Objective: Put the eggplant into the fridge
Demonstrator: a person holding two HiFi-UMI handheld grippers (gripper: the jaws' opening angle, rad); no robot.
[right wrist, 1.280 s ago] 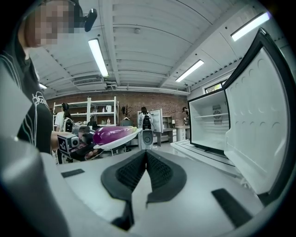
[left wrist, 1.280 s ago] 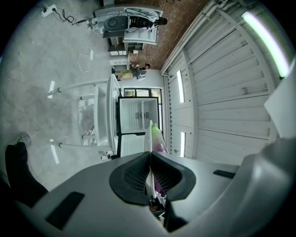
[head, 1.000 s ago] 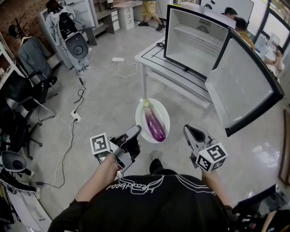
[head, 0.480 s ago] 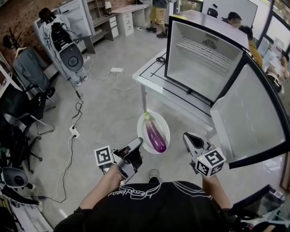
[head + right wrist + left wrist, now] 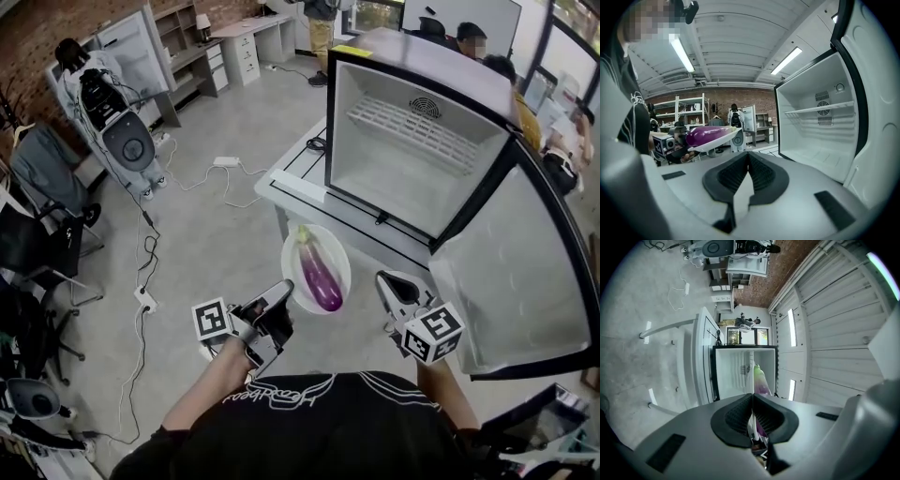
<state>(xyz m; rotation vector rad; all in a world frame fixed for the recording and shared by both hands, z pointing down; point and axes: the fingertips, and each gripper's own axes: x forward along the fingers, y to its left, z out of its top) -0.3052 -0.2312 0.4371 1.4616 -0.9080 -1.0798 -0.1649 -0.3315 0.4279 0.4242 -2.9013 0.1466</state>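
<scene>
The left gripper (image 5: 281,292) has its jaws closed on the near rim of a white plate (image 5: 292,246). In the left gripper view the thin white edge of the plate stands pinched between the two dark pads. The eggplant (image 5: 319,274) lies lengthwise on that plate, its green stem end pointing away from the person and its purple body filling the middle of the dish. It sits just beyond the left gripper's tips and does not touch the pads; only the plate is gripped.

The right gripper (image 5: 386,281) hangs to the right of the plate, near its rim but apart from it. Its jaws are brought together and nothing is between them. In the right gripper view the eggplant shows off to the left, resting on the plate, clear of those jaws.

Ahead of both grippers stands the fridge (image 5: 403,141) on a white table (image 5: 291,183). Its door (image 5: 511,272) is swung wide open to the right and its white inside is bare apart from a wire shelf. The plate and eggplant are outside it, in front of the table's edge
</scene>
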